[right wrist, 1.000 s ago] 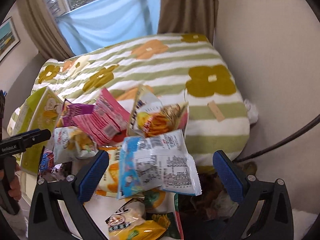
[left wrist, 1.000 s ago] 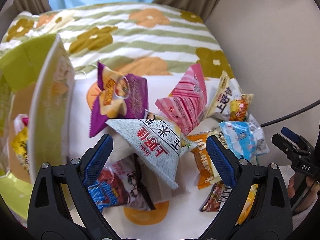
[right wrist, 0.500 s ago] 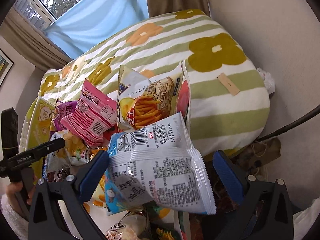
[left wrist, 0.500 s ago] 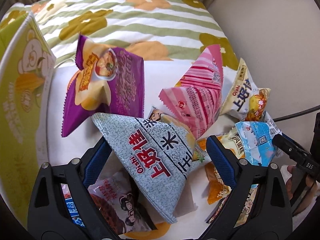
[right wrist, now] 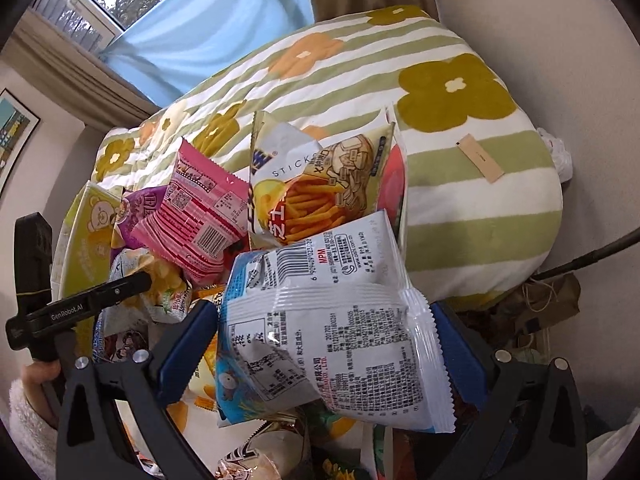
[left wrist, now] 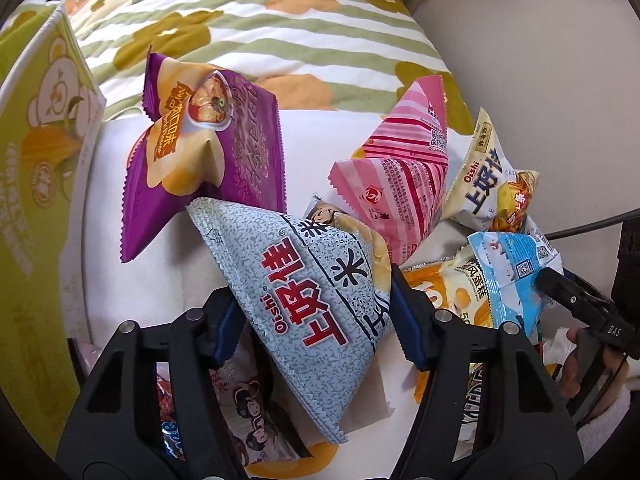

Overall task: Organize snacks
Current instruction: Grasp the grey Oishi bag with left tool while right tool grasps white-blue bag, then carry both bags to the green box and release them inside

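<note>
Both hand-held grippers have clamped packets: left [left wrist: 312, 312] grips grey bag [left wrist: 308, 292] (right [right wrist: 324, 344], white-blue packet [right wrist: 320, 328]).

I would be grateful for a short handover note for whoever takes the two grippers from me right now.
Left gripper: shut on the grey speckled Oishi bag.
Right gripper: shut on the white and blue bag, printed back towards the camera.
Still in the pile on the flowered blanket: purple bag, pink striped bag, sticks bag, and more packets below.
Green bear box stands on the left; its contents cannot be seen.
Done: two bags gripped. Left: place both, then sort the remaining packets.
</note>
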Demonstrator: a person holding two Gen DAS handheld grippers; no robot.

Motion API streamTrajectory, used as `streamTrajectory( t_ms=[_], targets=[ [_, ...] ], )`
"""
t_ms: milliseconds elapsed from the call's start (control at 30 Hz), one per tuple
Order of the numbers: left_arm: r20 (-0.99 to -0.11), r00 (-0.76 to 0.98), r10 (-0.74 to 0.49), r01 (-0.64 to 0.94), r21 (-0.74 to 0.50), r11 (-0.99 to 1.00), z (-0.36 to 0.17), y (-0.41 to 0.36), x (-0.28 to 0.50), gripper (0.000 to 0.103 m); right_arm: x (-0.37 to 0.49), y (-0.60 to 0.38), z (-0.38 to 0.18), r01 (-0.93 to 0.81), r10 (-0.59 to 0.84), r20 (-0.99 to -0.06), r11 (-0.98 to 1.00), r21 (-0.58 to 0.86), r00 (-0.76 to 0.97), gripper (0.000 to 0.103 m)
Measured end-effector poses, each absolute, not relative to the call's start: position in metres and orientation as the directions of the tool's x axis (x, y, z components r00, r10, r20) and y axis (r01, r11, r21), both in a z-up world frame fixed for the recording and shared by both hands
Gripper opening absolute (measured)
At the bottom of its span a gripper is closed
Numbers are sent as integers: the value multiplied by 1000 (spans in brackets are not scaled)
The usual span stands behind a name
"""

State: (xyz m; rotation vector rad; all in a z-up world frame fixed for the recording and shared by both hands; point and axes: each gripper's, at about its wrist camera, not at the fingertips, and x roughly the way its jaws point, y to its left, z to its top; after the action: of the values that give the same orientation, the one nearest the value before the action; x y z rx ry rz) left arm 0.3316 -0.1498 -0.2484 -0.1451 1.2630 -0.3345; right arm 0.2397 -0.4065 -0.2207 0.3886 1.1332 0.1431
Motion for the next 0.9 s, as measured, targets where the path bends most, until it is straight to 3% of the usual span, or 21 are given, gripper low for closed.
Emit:
streamTrajectory(
  t_ms=[367,700,900],
  targets=[
    [-900,301,-315,166,-276,947,-231,-147,315,59,242,-414,-231,84,364,-833,897,434,417,102],
    [-890,341,-302,160,-261,952,-215,-145,305,59,228,-399,-215,0,303,-841,941,339,447,71],
    [-881,373,-290,159,-247,956,-202,-143,297,59,223,-396,-205,-28,305,-829,943,331,469,65]
  ],
)
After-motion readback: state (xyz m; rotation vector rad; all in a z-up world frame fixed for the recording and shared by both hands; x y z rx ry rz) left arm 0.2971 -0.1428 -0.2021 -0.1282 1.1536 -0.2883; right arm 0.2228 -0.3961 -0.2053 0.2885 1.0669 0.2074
